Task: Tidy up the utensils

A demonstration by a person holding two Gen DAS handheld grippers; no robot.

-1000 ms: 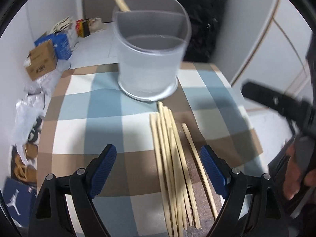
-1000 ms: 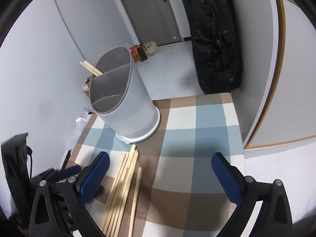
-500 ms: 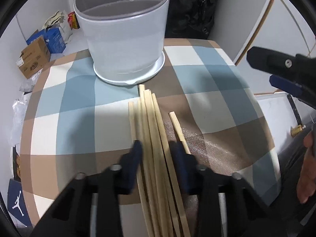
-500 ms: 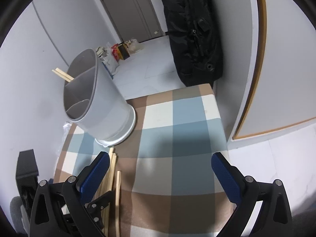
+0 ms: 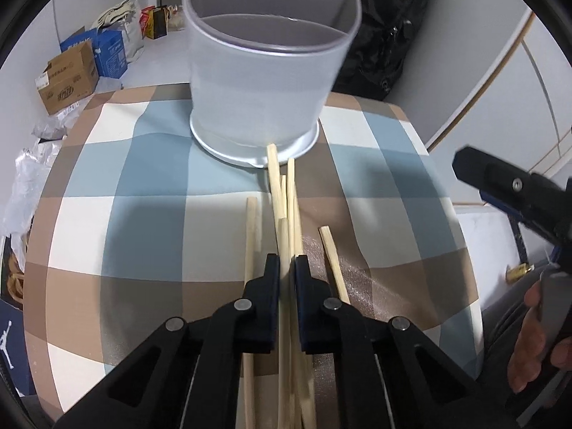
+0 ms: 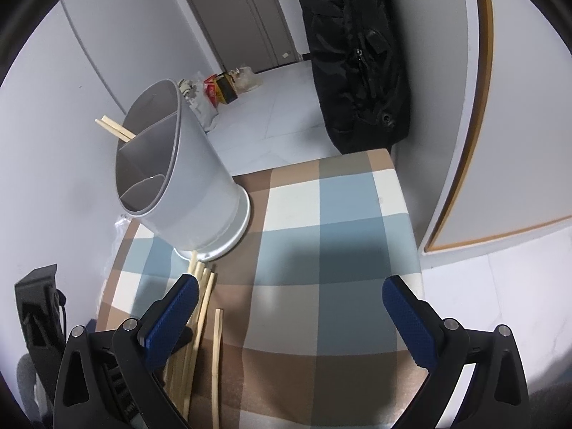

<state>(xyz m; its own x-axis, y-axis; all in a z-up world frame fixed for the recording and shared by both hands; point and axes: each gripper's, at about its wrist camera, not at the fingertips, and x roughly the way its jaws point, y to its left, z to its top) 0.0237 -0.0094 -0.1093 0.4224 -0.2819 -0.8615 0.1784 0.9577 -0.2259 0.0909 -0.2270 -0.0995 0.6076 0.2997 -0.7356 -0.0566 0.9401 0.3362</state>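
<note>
My L gripper [image 5: 287, 268] clenched on chopsticks [image 5: 282, 214] lying on counter [image 5: 150, 221], near holder [image 5: 264, 71]. R gripper [image 6: 289, 307] fingers spread, nothing between.

Left wrist view: camera sits behind the left gripper [image 5: 287, 268], looking steeply down along its jaws at the tabletop [image 5: 150, 186] from close range. The chopsticks [image 5: 282, 200] run up the centre of frame toward the holder [image 5: 264, 82], which fills the upper middle.

Right wrist view: camera sits behind the right gripper [image 6: 289, 307], tilted down less steeply and set further back, facing across the tabletop [image 6: 329, 214] toward a door [image 6: 243, 10] and a black bag [image 6: 357, 53].

Shared ground: both views take in the tabletop, holder [image 6: 178, 186], chopsticks [image 6: 203, 296], bag [image 5: 389, 35] and floor clutter. The right gripper's black body [image 5: 518, 193] shows at the right edge of the left view.
</note>
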